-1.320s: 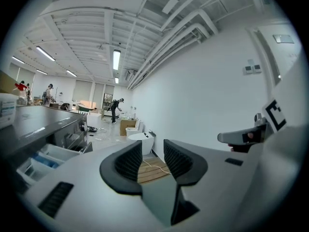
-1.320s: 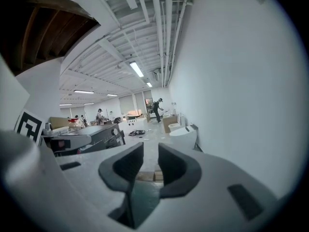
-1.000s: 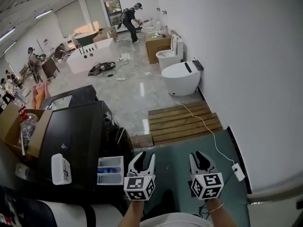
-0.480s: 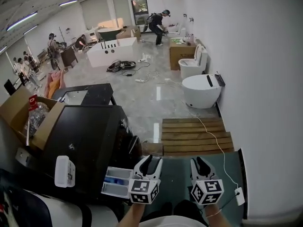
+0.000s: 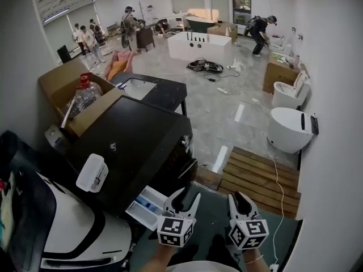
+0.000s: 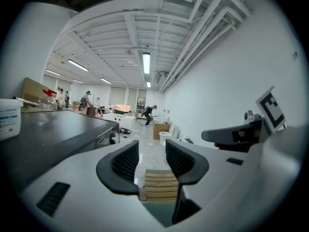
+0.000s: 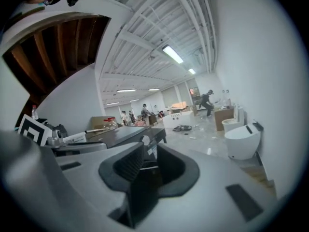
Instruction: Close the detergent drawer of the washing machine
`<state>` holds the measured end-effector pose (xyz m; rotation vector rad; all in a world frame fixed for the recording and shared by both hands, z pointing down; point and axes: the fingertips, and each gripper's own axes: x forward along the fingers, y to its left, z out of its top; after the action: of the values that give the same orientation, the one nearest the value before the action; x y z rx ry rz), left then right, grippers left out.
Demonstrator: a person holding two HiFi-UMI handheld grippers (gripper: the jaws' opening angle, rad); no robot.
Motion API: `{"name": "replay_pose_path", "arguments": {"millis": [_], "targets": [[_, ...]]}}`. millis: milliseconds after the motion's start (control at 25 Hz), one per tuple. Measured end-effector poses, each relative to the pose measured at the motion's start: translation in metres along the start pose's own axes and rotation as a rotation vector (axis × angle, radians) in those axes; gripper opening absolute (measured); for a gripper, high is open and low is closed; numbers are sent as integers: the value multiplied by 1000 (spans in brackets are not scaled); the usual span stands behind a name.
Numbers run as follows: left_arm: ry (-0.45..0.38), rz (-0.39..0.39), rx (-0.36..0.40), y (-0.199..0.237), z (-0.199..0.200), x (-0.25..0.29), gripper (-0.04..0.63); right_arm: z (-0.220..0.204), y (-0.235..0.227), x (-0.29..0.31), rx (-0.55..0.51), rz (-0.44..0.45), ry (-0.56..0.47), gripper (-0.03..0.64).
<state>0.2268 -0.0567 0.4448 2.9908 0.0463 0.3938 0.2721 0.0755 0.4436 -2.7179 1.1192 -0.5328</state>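
Observation:
The black washing machine (image 5: 130, 146) stands left of centre in the head view. Its white detergent drawer (image 5: 146, 207) is pulled out of the front, with blue inside. My left gripper (image 5: 185, 198) hovers just right of the drawer, apart from it. Its jaws are opening and nothing is between them; in the left gripper view (image 6: 152, 158) they point past the machine's knob (image 6: 113, 137) down the room. My right gripper (image 5: 241, 202) is beside it, open and empty. In the right gripper view (image 7: 149, 161) it faces the machine's front corner (image 7: 145, 141).
A white box (image 5: 92, 173) lies on the machine's top. A cardboard box with a bottle (image 5: 74, 89) stands behind the machine. A wooden slatted platform (image 5: 261, 174) and a toilet (image 5: 289, 129) are to the right. A white rounded appliance (image 5: 62, 231) stands bottom left. People work at the far end.
The view has swung left, bringing the washing machine toward the middle. Both grippers moved with it, and the left one now sits close beside the pulled-out drawer, its jaws a little wider.

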Motion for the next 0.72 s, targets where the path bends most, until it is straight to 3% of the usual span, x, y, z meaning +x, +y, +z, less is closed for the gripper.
{"name": "replay_pose_path", "arguments": {"millis": [480, 720], "targets": [[-57, 508, -98, 42, -11, -78, 152, -14, 77, 48, -180, 511, 171, 80], [-59, 720, -164, 52, -36, -145, 152, -40, 129, 44, -260, 702, 245, 80]]}}
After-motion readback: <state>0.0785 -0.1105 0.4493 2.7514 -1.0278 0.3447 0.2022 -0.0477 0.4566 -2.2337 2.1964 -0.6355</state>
